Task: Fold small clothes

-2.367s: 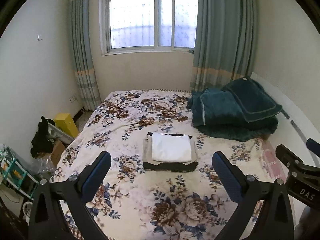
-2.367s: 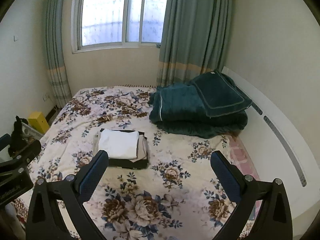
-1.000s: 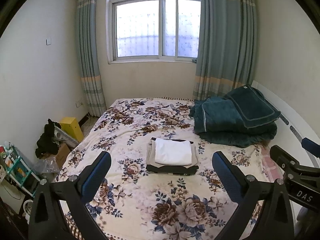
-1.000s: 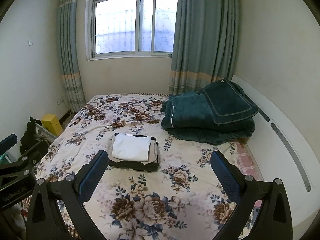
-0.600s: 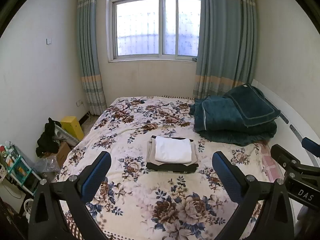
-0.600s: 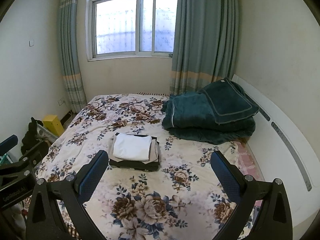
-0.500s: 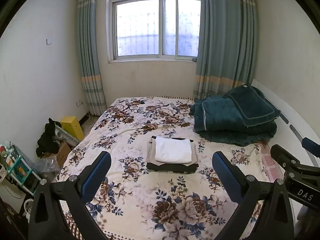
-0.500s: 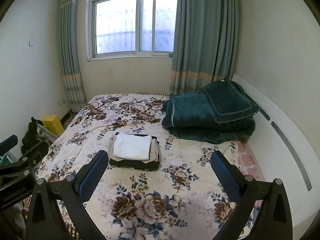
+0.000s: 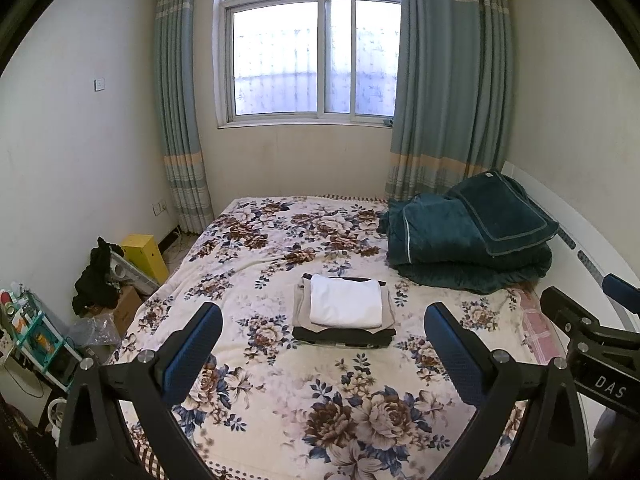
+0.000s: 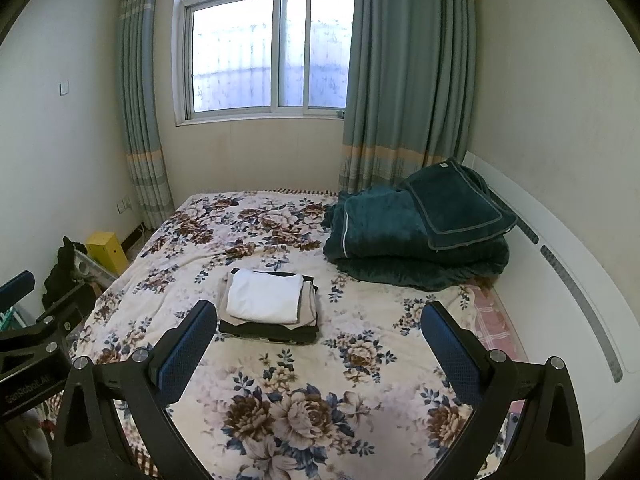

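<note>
Left wrist: left gripper (image 9: 322,340) spread wide, empty; folded clothes stack (image 9: 344,314) mid-bed (image 9: 280,380), beyond the fingers. Right wrist: right gripper (image 10: 318,340) likewise spread, stack (image 10: 269,306) far-left. Prob. soft, light; grip stack's edges.

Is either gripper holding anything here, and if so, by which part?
Nothing is held. The left gripper and right gripper are both open, apart from the stack of folded clothes.
</note>
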`<state>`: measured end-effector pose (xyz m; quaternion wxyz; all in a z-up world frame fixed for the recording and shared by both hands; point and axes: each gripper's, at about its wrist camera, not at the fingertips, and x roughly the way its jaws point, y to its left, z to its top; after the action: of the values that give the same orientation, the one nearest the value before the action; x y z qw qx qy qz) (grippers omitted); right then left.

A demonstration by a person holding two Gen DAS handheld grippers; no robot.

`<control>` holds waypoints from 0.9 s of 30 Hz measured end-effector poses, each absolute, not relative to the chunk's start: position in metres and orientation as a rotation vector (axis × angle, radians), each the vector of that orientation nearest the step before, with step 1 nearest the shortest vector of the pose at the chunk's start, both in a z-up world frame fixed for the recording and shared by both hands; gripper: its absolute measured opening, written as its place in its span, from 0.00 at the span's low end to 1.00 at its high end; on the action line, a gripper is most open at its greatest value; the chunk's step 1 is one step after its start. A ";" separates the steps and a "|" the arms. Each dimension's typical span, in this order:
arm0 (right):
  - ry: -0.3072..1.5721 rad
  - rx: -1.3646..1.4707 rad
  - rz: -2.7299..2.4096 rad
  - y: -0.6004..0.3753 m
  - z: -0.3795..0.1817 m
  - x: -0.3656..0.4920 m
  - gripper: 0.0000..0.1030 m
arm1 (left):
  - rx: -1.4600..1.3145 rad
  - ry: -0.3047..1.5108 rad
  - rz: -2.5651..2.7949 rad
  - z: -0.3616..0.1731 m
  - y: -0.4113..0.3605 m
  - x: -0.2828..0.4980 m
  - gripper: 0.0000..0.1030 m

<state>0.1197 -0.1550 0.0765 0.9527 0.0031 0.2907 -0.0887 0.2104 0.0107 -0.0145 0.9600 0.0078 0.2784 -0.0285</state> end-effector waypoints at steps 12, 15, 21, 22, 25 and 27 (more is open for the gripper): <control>0.588 0.007 -0.192 -0.155 0.076 0.112 1.00 | 0.014 0.566 -0.053 -0.013 0.010 0.203 1.00; 0.586 0.007 -0.192 -0.154 0.076 0.110 1.00 | 0.014 0.565 -0.051 -0.013 0.010 0.202 1.00; 0.586 0.009 -0.190 -0.153 0.076 0.108 1.00 | 0.013 0.562 -0.037 -0.013 0.010 0.192 1.00; 0.587 0.009 -0.189 -0.153 0.076 0.108 1.00 | 0.014 0.563 -0.036 -0.013 0.010 0.192 1.00; 0.586 0.010 -0.189 -0.152 0.075 0.106 1.00 | 0.011 0.562 -0.031 -0.013 0.011 0.190 1.00; 0.586 0.009 -0.188 -0.151 0.075 0.106 1.00 | 0.013 0.555 -0.023 -0.013 0.012 0.188 1.00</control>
<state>0.1059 -0.1511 0.0749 0.9529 0.0046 0.2886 -0.0925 0.1883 0.0120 -0.0130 0.9616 0.0063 0.2741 -0.0112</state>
